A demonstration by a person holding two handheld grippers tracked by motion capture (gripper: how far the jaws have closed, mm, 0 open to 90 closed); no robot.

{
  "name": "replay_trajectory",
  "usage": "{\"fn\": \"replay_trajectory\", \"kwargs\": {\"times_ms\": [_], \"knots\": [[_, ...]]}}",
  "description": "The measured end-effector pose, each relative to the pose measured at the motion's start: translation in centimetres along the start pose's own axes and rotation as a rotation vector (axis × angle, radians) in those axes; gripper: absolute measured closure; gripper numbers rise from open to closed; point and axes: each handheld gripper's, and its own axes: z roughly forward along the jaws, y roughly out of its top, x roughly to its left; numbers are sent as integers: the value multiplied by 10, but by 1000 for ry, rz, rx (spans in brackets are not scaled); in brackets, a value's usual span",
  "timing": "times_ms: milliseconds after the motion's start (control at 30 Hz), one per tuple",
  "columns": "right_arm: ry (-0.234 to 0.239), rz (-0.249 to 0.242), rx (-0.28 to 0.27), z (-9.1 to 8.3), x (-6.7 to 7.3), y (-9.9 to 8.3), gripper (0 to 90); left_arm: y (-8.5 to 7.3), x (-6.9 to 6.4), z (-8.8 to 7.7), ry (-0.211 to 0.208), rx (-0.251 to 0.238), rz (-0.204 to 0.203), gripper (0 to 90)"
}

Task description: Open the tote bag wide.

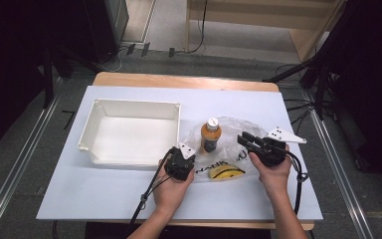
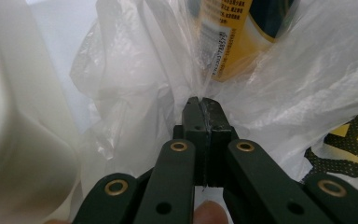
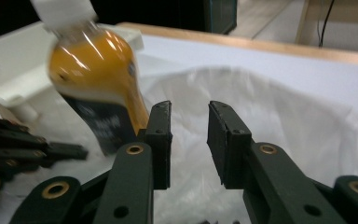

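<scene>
**Bottle standing in an opened plastic bag**

The left gripper (image 2: 200, 105) is pinching a fold of the clear plastic bag (image 1: 229, 130) with its jaws fully closed, probably pinning the near edge so the mouth is staying wide. The right gripper (image 3: 189, 135) is hovering over the bag's far side, jaws parted a little with nothing between them. 1 orange bottle (image 1: 211, 134) is standing upright inside the bag, just right of the white bin (image 1: 129, 105), which is lying empty on the table (image 1: 99, 194).
</scene>
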Motion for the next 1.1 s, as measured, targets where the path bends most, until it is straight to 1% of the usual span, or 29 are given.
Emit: {"fn": "replay_trajectory", "kwargs": {"times_ms": [33,67,100,133,167,200,233,267,300,333,367,400,433,467,500,533,567,600,633,667,700,733,800,833,933,1000,1033,1067,1100], "knots": [[7,-10,-28,-5,5,8,720,0,0,0,2,0,0,900],[7,-10,-28,-5,5,8,720,0,0,0,2,0,0,900],[17,-23,-67,-8,10,17,719,0,0,0,-2,0,-2,900],[17,-23,-67,-8,10,17,719,0,0,0,-2,0,-2,900],[7,-35,-109,-8,14,25,681,0,0,0,-2,-1,-1,900],[7,-35,-109,-8,14,25,681,0,0,0,-4,-1,0,900],[-40,-18,-122,-2,15,31,601,0,1,0,-7,-6,-5,900],[-40,-18,-122,-2,15,31,601,0,1,0,-7,-6,-5,900],[-84,11,-82,12,9,32,594,0,1,-1,-7,-7,-10,900],[-84,11,-82,12,9,32,594,-1,2,-2,-14,-15,-20,900],[-113,30,-51,21,5,29,608,-1,3,-4,-17,-21,-24,900],[-140,40,-14,30,1,25,679,-2,4,-5,-18,-29,-29,900],[-178,54,76,48,-7,11,789,-2,4,-6,-24,-33,-28,900],[-178,54,76,48,-7,11,789,-2,4,-7,-24,-38,-32,900],[-191,70,140,58,-12,-1,873,-3,5,-9,-26,-49,-34,900],[-191,70,140,58,-12,-1,873,-3,5,-9,-26,-49,-34,900],[-211,80,204,65,-14,-11,900,-3,5,-10,-34,-63,-30,900],[-211,80,204,65,-14,-11,900,-3,5,-10,-34,-63,-30,900],[-217,102,244,69,-18,-18,900,-3,5,-12,-39,-70,-34,900],[-217,102,244,69,-18,-18,900,-3,5,-12,-39,-70,-34,900],[-228,114,271,71,-20,-23,900,-2,4,-14,-39,-84,-44,900],[-228,114,271,71,-20,-23,900,-2,4,-14,-39,-84,-44,900],[-234,108,277,70,-21,-23,900,-1,4,-18,-40,-109,-60,872],[-242,106,283,70,-21,-23,900,1,4,-24,-51,-141,-73,852],[-231,114,278,68,-24,-24,900,6,4,-34,-45,-193,-80,763],[-226,99,277,67,-23,-25,900,10,4,-43,-16,-233,-81,688],[-221,83,272,68,-21,-26,900,14,5,-49,13,-253,-85,625],[-221,83,272,68,-21,-26,900,14,5,-49,13,-253,-85,593],[-218,82,269,68,-20,-26,900,19,9,-51,31,-257,-105,557]]}}
